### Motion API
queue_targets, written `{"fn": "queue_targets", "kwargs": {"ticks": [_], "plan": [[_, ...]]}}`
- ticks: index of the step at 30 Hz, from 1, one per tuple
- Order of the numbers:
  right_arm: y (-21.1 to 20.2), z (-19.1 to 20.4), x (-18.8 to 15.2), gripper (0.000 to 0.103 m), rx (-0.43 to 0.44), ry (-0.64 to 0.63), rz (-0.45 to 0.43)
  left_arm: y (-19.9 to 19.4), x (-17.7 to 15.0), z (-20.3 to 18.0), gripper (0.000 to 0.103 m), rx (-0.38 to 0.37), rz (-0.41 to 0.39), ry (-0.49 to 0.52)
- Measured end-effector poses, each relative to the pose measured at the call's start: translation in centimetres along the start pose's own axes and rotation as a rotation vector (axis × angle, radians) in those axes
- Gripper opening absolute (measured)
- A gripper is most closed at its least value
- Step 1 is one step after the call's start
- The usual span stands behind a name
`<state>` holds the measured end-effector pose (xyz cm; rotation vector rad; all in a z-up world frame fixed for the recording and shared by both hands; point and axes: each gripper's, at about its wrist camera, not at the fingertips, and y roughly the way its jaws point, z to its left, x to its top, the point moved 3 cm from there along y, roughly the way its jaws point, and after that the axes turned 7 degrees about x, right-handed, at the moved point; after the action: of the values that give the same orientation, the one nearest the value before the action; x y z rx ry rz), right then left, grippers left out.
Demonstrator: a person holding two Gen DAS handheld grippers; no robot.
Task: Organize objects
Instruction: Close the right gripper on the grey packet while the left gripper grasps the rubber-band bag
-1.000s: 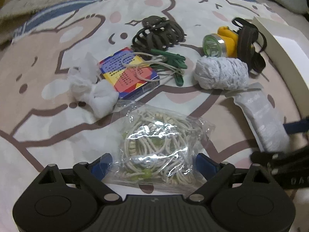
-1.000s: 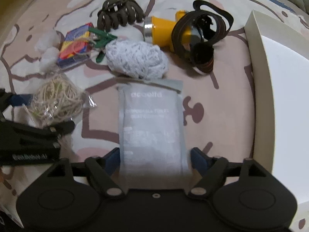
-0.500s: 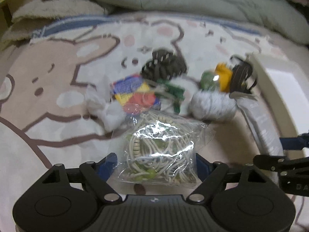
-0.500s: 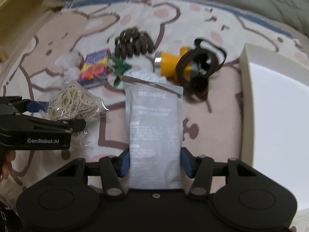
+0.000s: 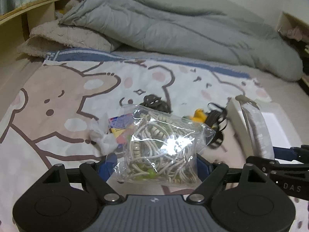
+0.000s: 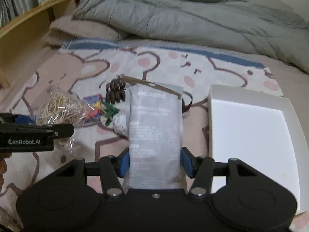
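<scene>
My left gripper [image 5: 156, 164] is shut on a clear bag of rubber bands [image 5: 160, 145] and holds it above the bed. My right gripper [image 6: 155, 163] is shut on a grey toilet seat cushion packet [image 6: 155, 127], held upright off the bed, left of the white box [image 6: 251, 139]. On the cartoon blanket lie a colourful card box [image 5: 120, 122], a dark hair claw [image 6: 115, 92], green clips [image 6: 110, 112], a white knitted bundle [image 6: 120, 122], a crumpled tissue [image 5: 102, 137] and a yellow headlamp with black strap [image 5: 210, 119].
A grey duvet [image 5: 173, 25] and a beige pillow [image 5: 63, 38] lie at the back of the bed. A wooden shelf [image 5: 17, 19] stands at the left. The white box also shows at the right in the left wrist view [image 5: 274, 121].
Both grippers have risen from the bed, lifting the rubber band bag and the grey packet. The right gripper's jaws closed on the packet. The views tilted up to show the duvet.
</scene>
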<state>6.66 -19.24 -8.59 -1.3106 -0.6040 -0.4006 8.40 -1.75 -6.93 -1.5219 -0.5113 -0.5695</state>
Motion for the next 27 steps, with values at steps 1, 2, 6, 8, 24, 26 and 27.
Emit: {"fn": "queue_targets", "kwargs": {"ticks": [1,2,6,8,24,26,27], "plan": [[-0.4,-0.1,0.1,0.056,0.0,0.0,-0.018,-0.4,0.0,-0.1,0.084,-0.004,-0.008,-0.003],[-0.9,-0.1,0.2,0.056,0.002,-0.001,-0.04,-0.7,0.1,-0.2,0.084,-0.007,-0.017,-0.004],[-2.8,-0.5,0.4,0.056,0.012,-0.001,-0.11,-2.2,0.2,-0.7,0.084,-0.019,-0.05,-0.008],[-3.7,-0.8,0.5,0.057,0.011,0.0,-0.136,-2.8,0.3,-0.9,0.084,-0.033,-0.062,-0.023],[-8.1,-6.1,1.6,0.056,-0.104,0.022,-0.232,-4.2,1.3,-7.4,0.084,-0.197,-0.103,-0.08],[-8.1,-7.6,1.1,0.056,-0.133,0.056,-0.246,-4.0,1.3,-8.6,0.084,-0.227,-0.088,-0.09],[-8.1,-8.4,0.7,0.056,-0.143,0.073,-0.242,-3.9,1.3,-9.2,0.084,-0.237,-0.082,-0.091]]}}
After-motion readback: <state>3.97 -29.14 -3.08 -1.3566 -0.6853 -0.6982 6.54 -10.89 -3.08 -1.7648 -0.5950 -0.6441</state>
